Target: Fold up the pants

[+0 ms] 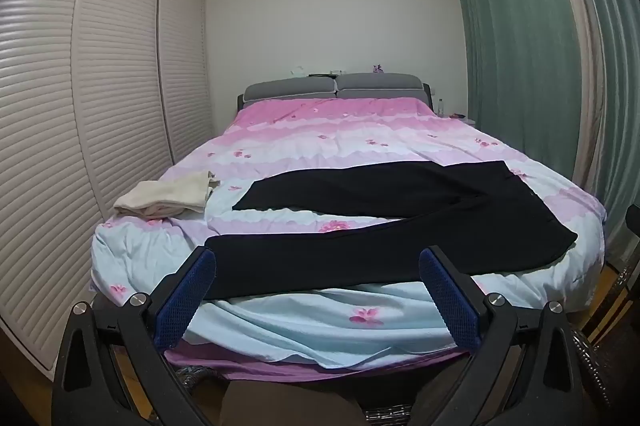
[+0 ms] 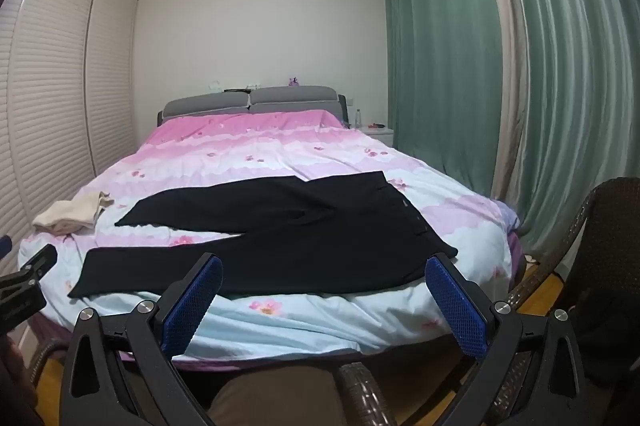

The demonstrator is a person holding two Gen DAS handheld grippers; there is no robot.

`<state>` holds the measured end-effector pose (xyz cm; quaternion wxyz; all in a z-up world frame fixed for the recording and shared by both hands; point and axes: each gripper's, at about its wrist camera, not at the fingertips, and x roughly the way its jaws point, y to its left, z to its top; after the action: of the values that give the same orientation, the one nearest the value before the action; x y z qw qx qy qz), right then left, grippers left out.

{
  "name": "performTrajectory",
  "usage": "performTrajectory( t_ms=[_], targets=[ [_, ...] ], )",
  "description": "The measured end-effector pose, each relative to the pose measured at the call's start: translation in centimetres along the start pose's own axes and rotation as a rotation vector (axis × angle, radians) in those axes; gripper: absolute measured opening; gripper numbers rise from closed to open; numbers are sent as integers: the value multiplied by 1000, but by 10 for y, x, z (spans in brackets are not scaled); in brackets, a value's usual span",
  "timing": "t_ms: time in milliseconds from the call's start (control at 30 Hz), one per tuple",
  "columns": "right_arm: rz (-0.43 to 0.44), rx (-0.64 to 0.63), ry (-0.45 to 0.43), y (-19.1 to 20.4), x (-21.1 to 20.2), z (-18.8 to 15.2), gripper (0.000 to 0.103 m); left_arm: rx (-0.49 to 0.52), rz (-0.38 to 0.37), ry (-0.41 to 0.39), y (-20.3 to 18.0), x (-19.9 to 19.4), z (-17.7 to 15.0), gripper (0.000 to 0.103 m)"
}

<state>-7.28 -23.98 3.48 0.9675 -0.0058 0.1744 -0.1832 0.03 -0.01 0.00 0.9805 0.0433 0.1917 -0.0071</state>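
Note:
Black pants (image 1: 380, 222) lie spread flat on the bed, waist at the right, the two legs splayed toward the left. They also show in the right wrist view (image 2: 288, 238). My left gripper (image 1: 318, 262) is open and empty, held off the foot of the bed in front of the near leg. My right gripper (image 2: 324, 268) is open and empty, also in front of the near leg, closer to the waist. The left gripper's tip (image 2: 36, 262) shows at the left edge of the right wrist view.
The bed (image 1: 320, 330) has a pink and light-blue floral cover. A folded cream garment (image 1: 168, 197) lies at its left near corner. A louvred wardrobe (image 1: 80, 105) stands left, green curtains (image 1: 520, 45) right. A wicker chair (image 2: 592, 226) stands by the bed's right corner.

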Motion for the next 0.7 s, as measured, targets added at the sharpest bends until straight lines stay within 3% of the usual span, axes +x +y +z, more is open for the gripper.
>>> performTrajectory(
  t_ms=[267,700],
  targets=[
    [2,5,3,0,0,1,103,16,-3,-7,-13,-1,-2,103],
    [4,11,3,-1,-1,2,103,-9,-18,2,0,-1,-2,103]
  ],
)
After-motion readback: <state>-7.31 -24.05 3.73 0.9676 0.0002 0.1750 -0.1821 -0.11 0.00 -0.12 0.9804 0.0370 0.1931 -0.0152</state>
